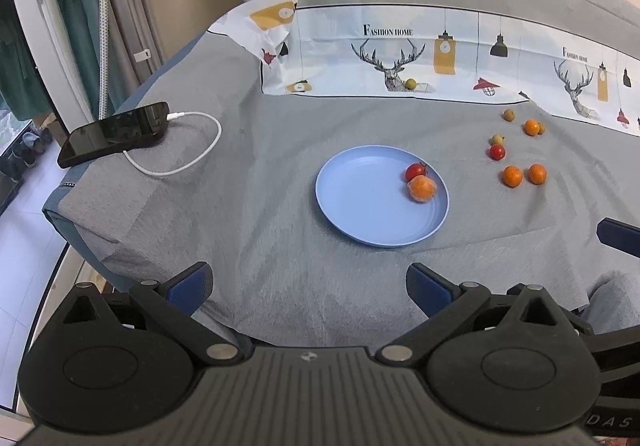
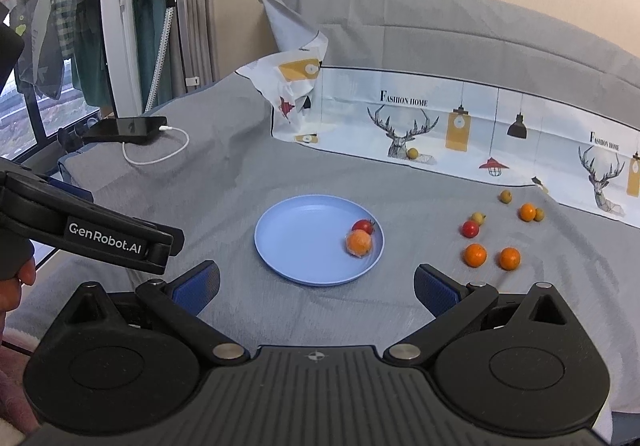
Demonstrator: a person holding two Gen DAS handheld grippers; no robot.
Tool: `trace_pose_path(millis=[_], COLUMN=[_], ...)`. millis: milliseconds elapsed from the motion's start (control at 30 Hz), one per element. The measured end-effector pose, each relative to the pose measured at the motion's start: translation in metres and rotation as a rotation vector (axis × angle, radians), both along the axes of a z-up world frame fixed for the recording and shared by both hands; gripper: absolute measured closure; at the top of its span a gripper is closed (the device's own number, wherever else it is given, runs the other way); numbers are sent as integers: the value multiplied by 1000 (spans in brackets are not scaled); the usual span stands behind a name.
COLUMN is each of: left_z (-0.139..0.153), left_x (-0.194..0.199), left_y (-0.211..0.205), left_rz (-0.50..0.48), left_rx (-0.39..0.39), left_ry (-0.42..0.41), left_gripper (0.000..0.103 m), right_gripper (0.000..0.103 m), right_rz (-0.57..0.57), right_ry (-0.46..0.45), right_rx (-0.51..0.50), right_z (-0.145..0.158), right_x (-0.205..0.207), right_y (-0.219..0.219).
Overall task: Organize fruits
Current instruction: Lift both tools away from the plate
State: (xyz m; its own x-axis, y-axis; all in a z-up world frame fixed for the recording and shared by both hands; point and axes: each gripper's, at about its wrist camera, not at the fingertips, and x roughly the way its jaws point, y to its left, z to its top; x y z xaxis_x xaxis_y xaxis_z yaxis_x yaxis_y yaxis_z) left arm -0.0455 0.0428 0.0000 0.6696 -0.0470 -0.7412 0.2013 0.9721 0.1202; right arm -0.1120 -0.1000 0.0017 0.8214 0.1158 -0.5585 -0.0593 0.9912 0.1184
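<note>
On the plate's [image 1: 360, 213] right rim sit two fruits; both tongs [image 1: 309, 286] [image 2: 316, 288] gape wide, empty.

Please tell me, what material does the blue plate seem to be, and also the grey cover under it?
The blue plate looks like moulded plastic or melamine: one even matte colour, a soft sheen and a smooth raised rim, though glazed ceramic cannot be excluded. The grey cover looks like woven fabric: it has a fine grainy texture and lies in soft creases and folds.
</note>
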Motion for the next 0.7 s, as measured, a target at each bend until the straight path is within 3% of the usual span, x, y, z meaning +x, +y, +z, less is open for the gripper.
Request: trace_pose_path(millis=[700], left_z=[-16], left_x=[36], left_y=[-28], left_rz=[-8], left_rx=[57], left_ry=[72], left_gripper=[0], right_gripper=[1], right_rz=[-74], right_ry=[71], right_rx=[77], right_z=[-32], right_x=[25], right_y=[-32])
